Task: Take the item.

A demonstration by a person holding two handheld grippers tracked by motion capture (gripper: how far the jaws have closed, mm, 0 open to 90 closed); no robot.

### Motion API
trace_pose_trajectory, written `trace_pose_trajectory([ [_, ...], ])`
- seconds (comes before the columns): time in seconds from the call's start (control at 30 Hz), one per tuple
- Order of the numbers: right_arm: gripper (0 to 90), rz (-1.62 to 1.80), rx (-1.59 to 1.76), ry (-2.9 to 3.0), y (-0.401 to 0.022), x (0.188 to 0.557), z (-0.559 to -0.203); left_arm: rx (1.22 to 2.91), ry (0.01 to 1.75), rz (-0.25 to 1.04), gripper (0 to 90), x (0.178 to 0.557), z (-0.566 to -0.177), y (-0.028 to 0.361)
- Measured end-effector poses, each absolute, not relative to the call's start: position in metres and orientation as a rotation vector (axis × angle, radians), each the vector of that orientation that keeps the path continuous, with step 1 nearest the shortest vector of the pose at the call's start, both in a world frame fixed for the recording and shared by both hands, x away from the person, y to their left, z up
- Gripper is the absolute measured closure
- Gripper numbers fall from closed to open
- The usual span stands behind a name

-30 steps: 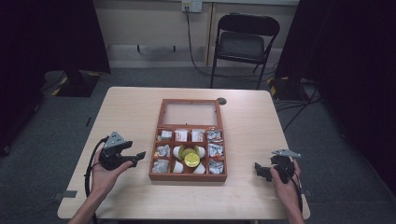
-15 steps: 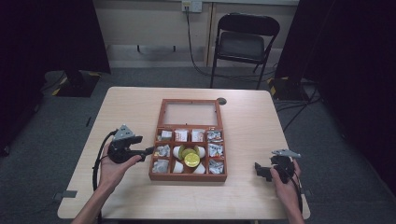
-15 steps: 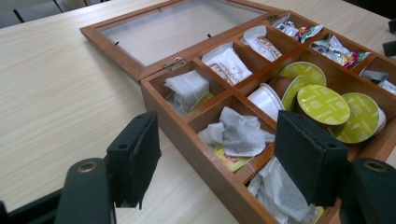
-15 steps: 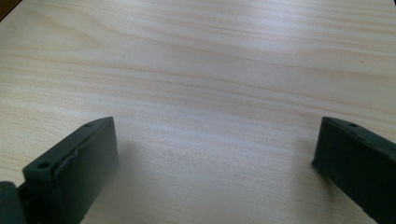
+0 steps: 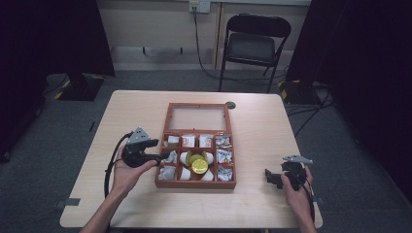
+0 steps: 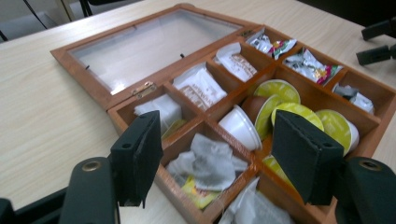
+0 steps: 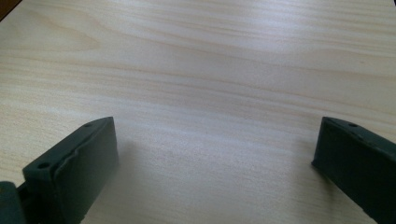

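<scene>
Left tongs (image 5: 165, 156) reached the box's (image 5: 194, 185) left edge, narrowing, empty; right tongs (image 5: 270, 177) wide on bare table (image 5: 262, 126).

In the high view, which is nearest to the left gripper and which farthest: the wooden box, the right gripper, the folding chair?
From the left gripper:
1. Wooden box, right beside it at the table's middle; the jaws, just closing with nothing gripped, reach its left edge.
2. Right gripper, near the table's right front.
3. Folding chair, on the floor behind the table.
</scene>
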State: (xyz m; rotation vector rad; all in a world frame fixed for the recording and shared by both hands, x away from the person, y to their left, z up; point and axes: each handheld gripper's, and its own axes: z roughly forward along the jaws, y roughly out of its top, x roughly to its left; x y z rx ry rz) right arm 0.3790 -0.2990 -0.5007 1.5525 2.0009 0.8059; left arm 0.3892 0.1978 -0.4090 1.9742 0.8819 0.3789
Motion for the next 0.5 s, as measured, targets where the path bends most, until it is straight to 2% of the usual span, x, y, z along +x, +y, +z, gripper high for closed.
trace_pose_trajectory([
  [0.5,0.0,0.805,1.553,2.001,-0.299,0.379,-0.501,2.005,0.799,0.287,33.9,0.396,-0.412,0.169],
])
